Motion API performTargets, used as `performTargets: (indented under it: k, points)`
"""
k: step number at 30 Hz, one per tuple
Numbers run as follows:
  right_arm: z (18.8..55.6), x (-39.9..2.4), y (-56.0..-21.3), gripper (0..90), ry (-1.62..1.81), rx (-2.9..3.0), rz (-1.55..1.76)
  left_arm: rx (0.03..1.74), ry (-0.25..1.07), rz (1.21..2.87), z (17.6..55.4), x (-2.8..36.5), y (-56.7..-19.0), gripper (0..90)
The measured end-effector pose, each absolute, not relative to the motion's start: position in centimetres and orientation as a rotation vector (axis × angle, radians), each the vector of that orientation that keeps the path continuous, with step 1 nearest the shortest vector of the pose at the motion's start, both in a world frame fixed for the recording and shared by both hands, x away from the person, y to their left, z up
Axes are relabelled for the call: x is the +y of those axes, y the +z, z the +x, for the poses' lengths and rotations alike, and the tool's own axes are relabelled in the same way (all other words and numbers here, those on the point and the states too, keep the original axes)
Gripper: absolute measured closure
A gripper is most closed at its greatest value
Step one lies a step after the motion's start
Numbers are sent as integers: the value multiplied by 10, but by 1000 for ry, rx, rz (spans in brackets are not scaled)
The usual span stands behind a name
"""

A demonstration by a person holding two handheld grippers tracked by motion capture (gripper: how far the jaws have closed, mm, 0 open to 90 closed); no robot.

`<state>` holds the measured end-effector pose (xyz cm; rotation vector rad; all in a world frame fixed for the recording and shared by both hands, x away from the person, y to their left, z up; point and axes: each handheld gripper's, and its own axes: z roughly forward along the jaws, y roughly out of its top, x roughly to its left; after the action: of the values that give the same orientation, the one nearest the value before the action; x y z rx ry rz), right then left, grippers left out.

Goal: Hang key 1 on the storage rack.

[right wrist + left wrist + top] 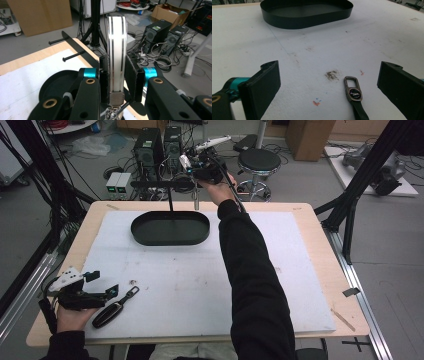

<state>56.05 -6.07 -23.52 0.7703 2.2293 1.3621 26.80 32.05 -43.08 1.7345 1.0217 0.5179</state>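
Up at the bench's far edge, beyond the black tray (170, 227), the right tongs (117, 77) are clamped on a white strap (117, 50), while near the front left corner the left tongs (329, 82) stand wide open and empty beside a key fob (354, 93).

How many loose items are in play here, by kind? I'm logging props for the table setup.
Key fobs: 2, a black one lying on the mat, a white one held in the right gripper
Trays: 1, black oval
Peg racks: 1, black
Total: 4
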Motion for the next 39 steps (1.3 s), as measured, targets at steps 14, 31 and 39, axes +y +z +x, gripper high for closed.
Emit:
performTargets:
  k: [14,31,39]
  points:
    - [577,-52,-243,751,1317,2196,890,1022,517,1736,268,322,-431,53]
    - [558,-82,-254,40,1392,2219,1040,1022,515,1745,267,321,-431,53]
    - [538,-86,-266,7,1357,2264,981,1022,513,1745,268,321,-431,53]
